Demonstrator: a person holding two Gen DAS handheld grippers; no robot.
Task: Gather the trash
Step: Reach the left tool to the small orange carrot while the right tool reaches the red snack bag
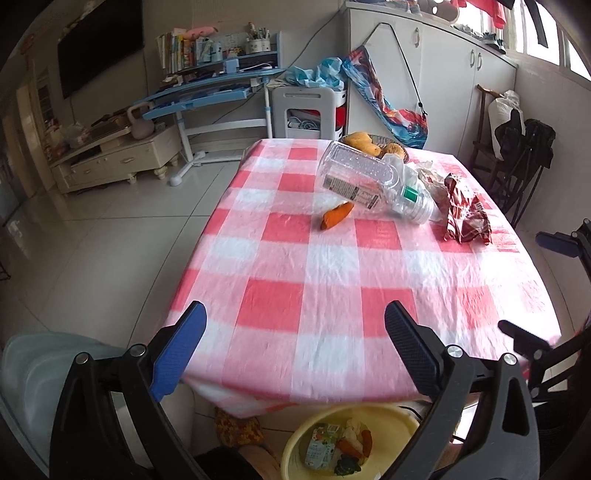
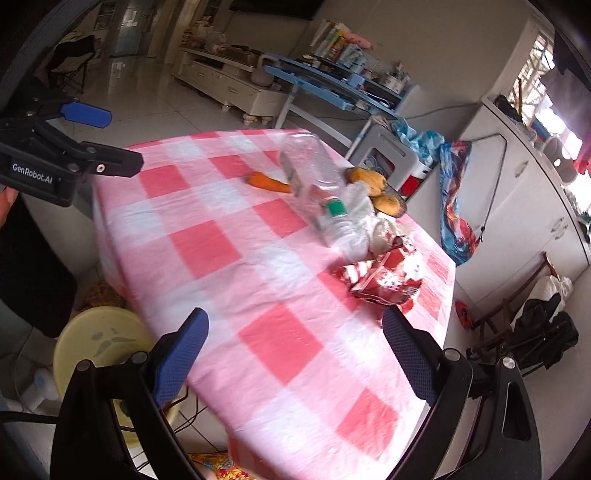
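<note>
checked tablecloth (image 1: pixel 332 280) covers table; tiled floor (image 1: pixel 122 229).

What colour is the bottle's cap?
Green. The cap on the clear plastic bottle shows best in the right wrist view.

- Floor (image 1: pixel 110 229): pale glossy tiles, reflecting daylight.
- Walls (image 1: pixel 207 18): plain, off-white.
- TV (image 1: pixel 99 40): dark, wall-mounted, above a cream low cabinet (image 1: pixel 118 158).
- Blue desk (image 1: pixel 214 92): tilted top, shelf of books (image 1: pixel 177 51) above it.
- Grey stool (image 1: pixel 306 107) just beside the desk.
- White cupboards (image 1: pixel 443 74) along the right wall.
- Windows (image 1: pixel 546 40): top right, bright.
- Dark folding chair (image 1: pixel 524 162) near the cupboards.
</note>
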